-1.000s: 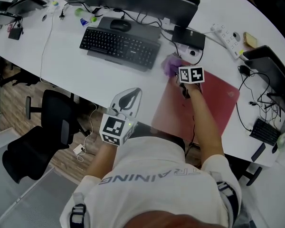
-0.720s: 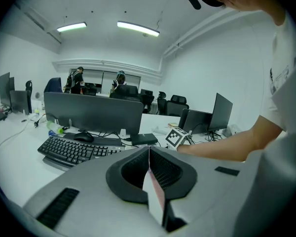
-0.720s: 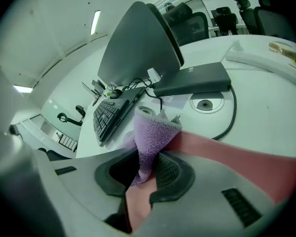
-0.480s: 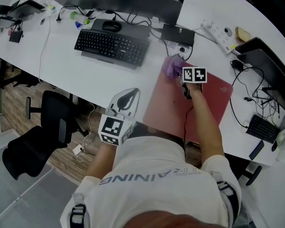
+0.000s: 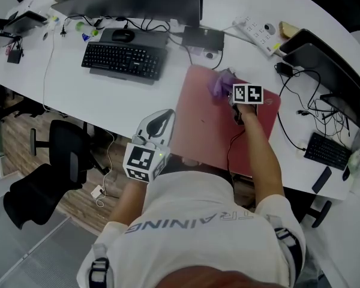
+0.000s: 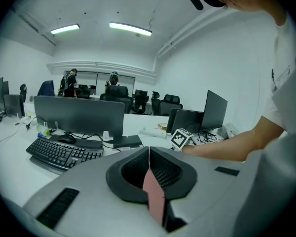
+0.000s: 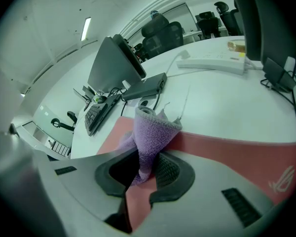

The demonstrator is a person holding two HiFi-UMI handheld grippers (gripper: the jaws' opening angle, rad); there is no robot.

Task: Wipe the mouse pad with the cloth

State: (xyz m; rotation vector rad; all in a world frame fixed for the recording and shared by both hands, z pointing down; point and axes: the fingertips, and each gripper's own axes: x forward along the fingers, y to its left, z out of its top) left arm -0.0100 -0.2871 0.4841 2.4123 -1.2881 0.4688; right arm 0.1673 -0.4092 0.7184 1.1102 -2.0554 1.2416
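Bench (image 5: 96, 95): white, curved. The black keyboard (image 5: 123, 59) and dark monitor (image 5: 132, 2) sit left of the mouse pad (image 5: 204, 125), and a white power strip (image 5: 258, 33) and loose cables (image 5: 300, 110) sit right.

Pad: flat, red, rectangular. There is a pale emblem (image 7: 281, 177) at one corner, with no legible writing.

Cloth (image 7: 150, 132): purple terry, bunched, lying on the pad's far part. The right tool (image 7: 145, 169) is clamped on it.

Left tool (image 6: 149, 164): jaws together and empty, held off the pad at the bench's front edge.
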